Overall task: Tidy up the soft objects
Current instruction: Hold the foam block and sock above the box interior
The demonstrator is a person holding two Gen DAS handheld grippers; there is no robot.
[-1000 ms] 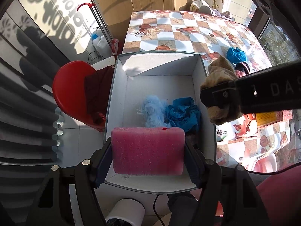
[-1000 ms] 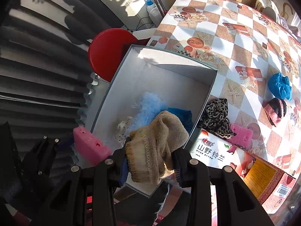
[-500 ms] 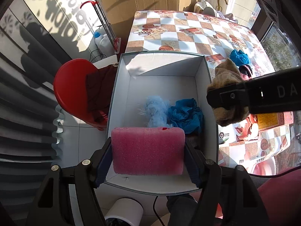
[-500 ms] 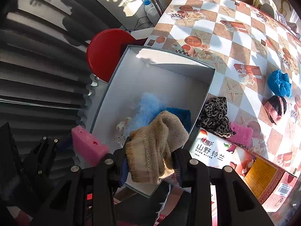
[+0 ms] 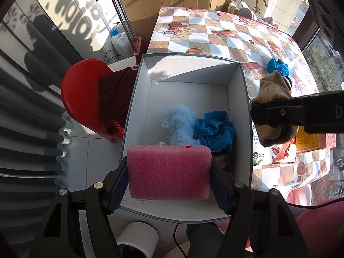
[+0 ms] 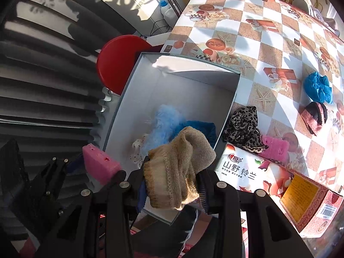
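My left gripper [image 5: 168,185] is shut on a pink sponge [image 5: 168,172] and holds it over the near end of the open white box [image 5: 191,92]. My right gripper [image 6: 172,191] is shut on a tan knitted sock [image 6: 180,163], above the box's near right corner; the sock also shows in the left wrist view [image 5: 273,105]. In the box lie a fluffy light-blue piece [image 5: 180,124], a crumpled blue cloth [image 5: 217,129] and a dotted white cloth [image 6: 137,148]. On the table lie a leopard-print cloth [image 6: 243,124], another pink sponge [image 6: 275,148], a blue cloth [image 6: 318,86] and a dark pink-edged piece [image 6: 315,116].
The box stands at the near left of the checked table [image 5: 215,36]. A printed tissue box [image 6: 268,178] lies right of it. A red stool [image 5: 83,94] with a dark cloth stands left of the table. A white roll [image 5: 137,236] is below on the floor.
The right gripper with the sock has shifted slightly to the right in the left wrist view. The left gripper still holds the sponge over the box.
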